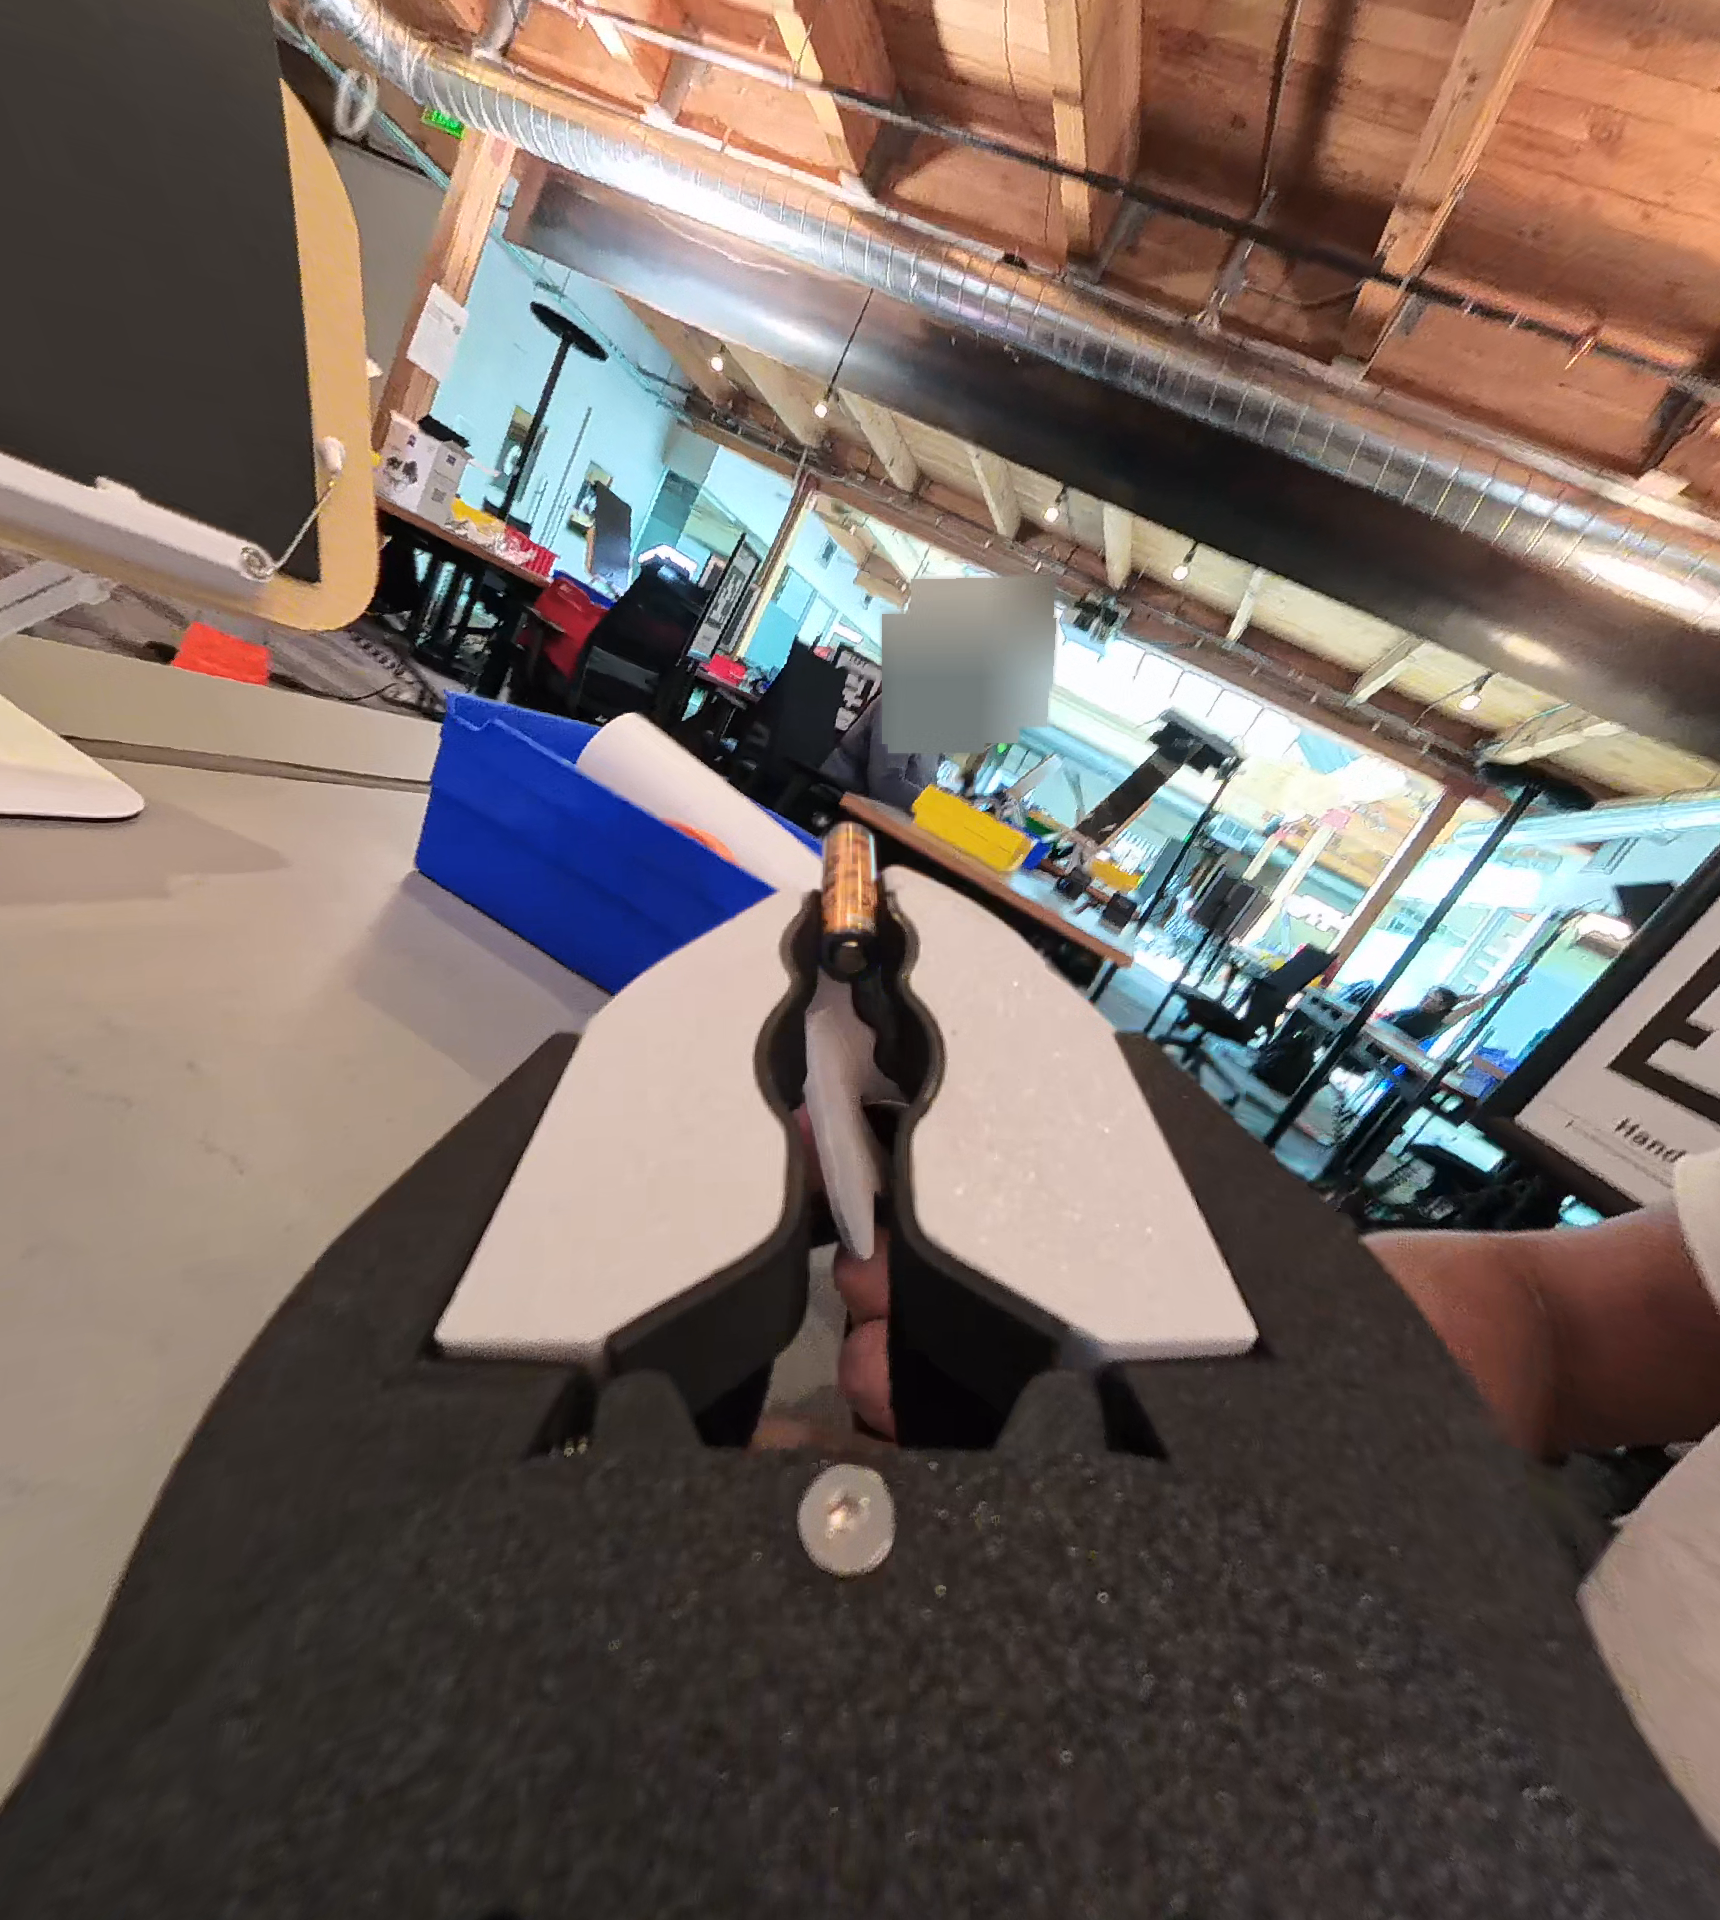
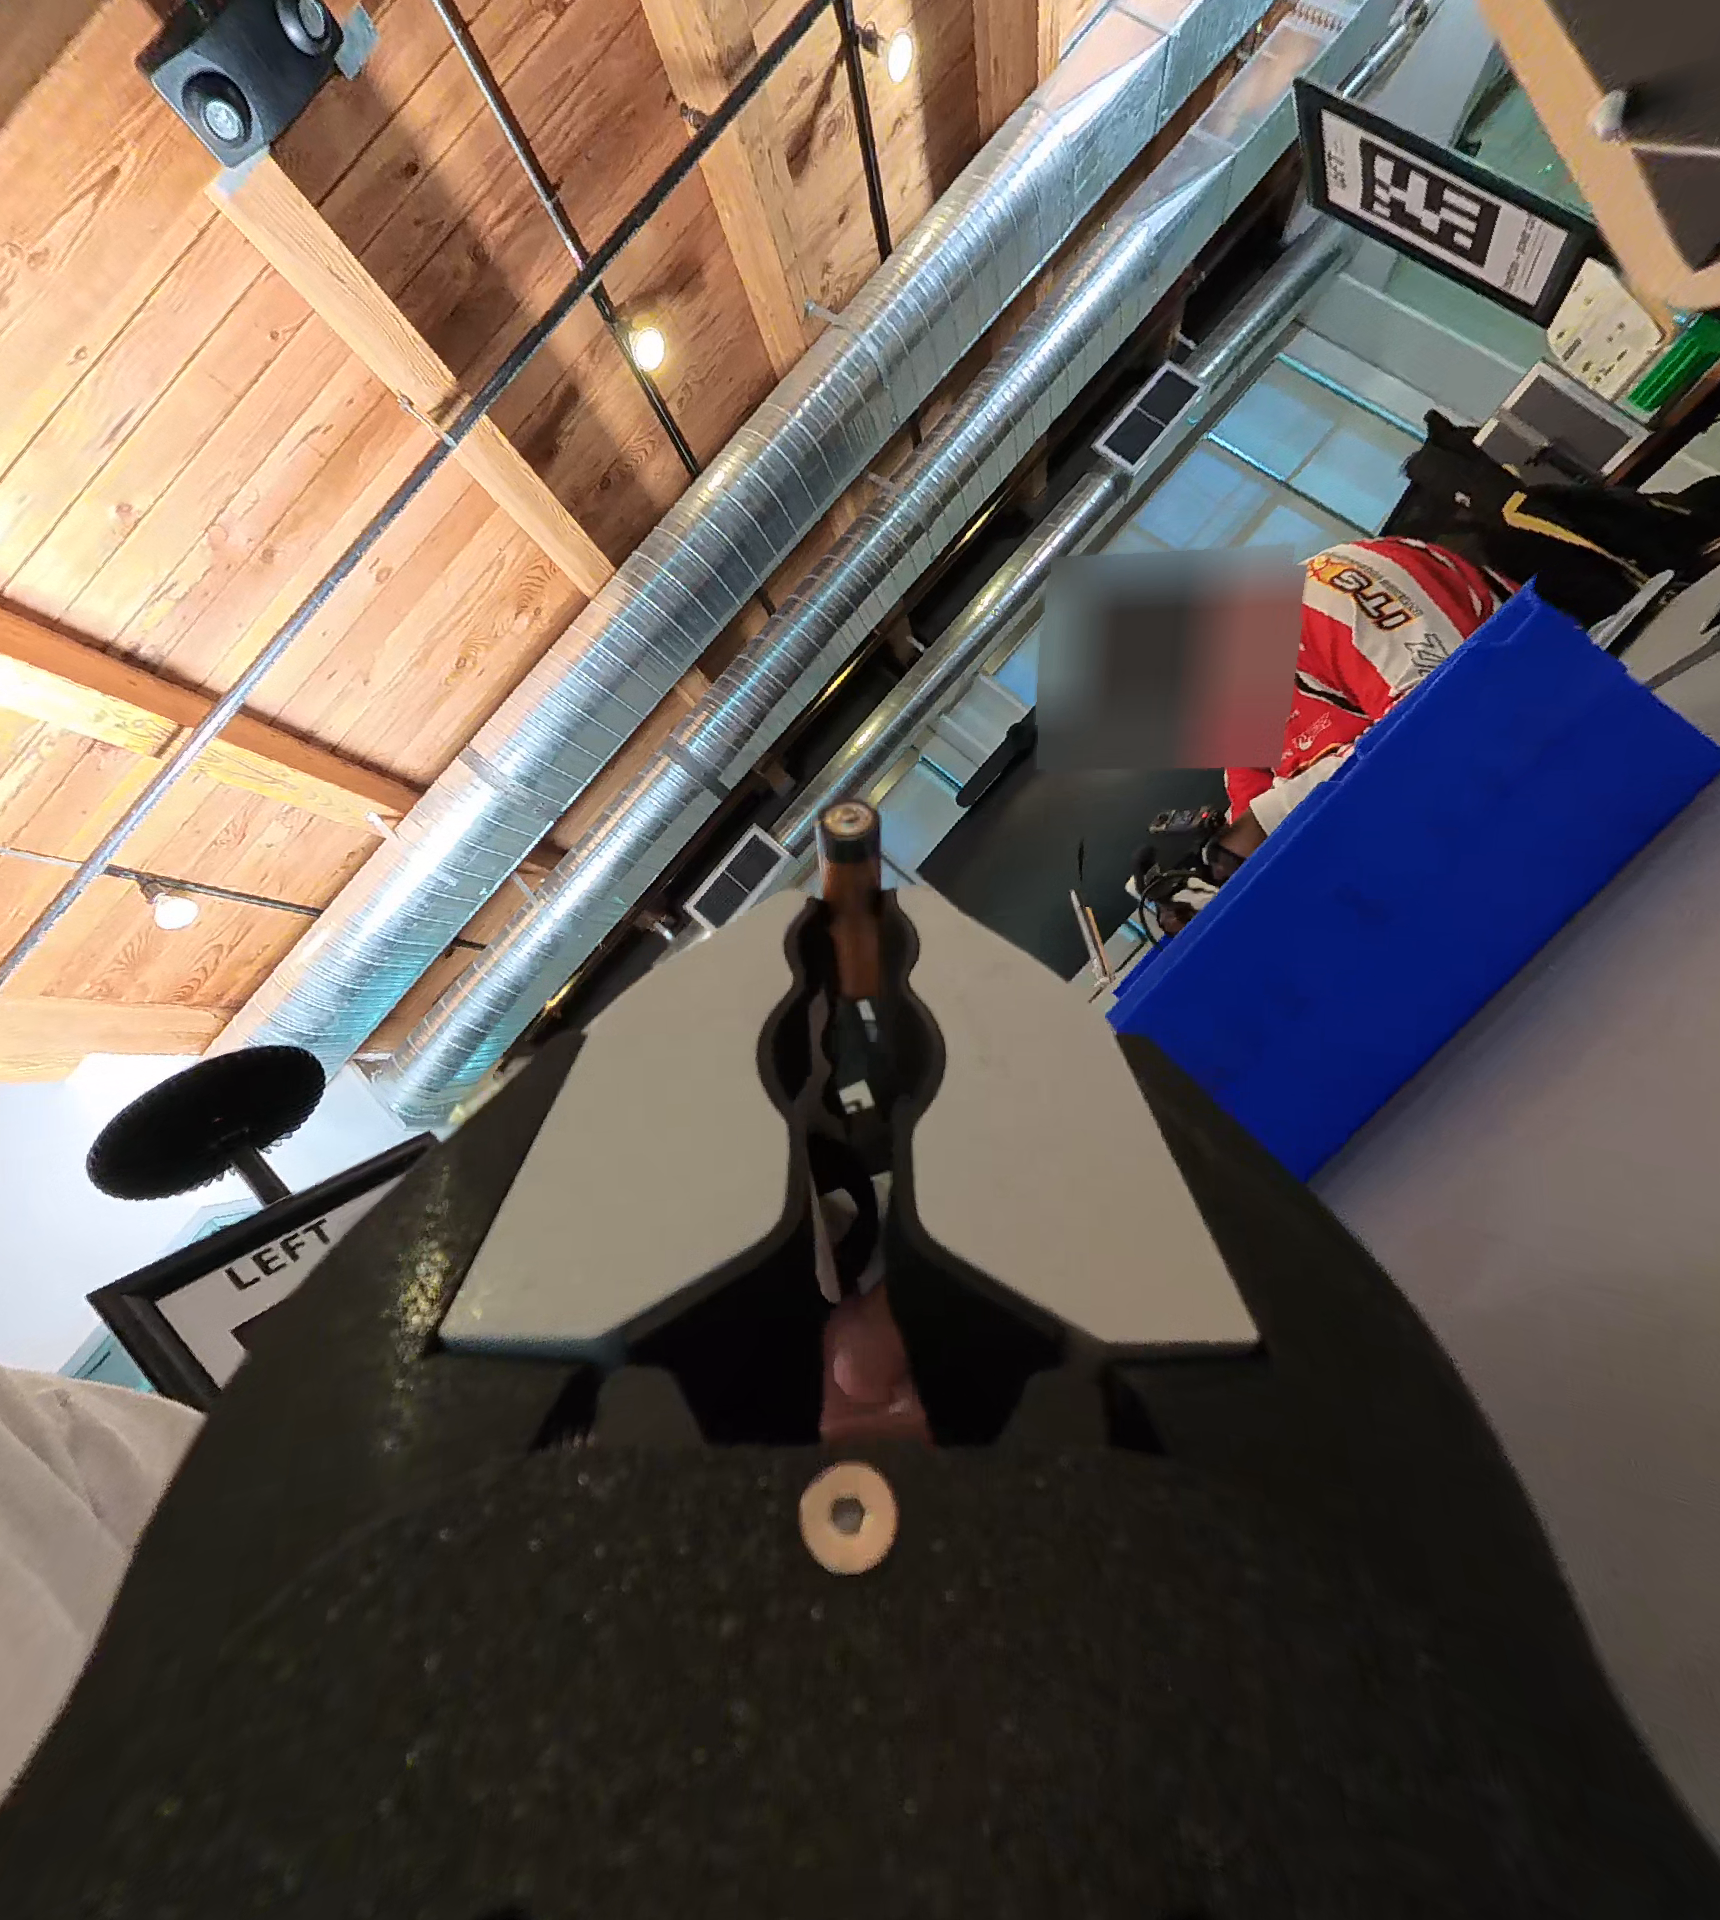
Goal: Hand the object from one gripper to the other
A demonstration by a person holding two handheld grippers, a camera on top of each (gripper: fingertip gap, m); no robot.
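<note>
The battery [image 1: 848, 902] has a glossy copper-and-black metal skin; the left gripper [image 1: 851, 914] and right gripper [image 2: 851, 914] are of grainy matt black plastic with smooth matt white plates; the bin [image 1: 565, 862] is smooth blue plastic; the table [image 1: 160, 1039] is matt grey.

Left gripper [image 1: 851, 914]: raised, fingers closed together at the tips, clamped on a held item. Right gripper [image 2: 851, 914]: raised, tilted steeply upward, fingers likewise closed and clamping. Bare forearm [image 1: 1521, 1340] visible at right of left wrist view
</note>
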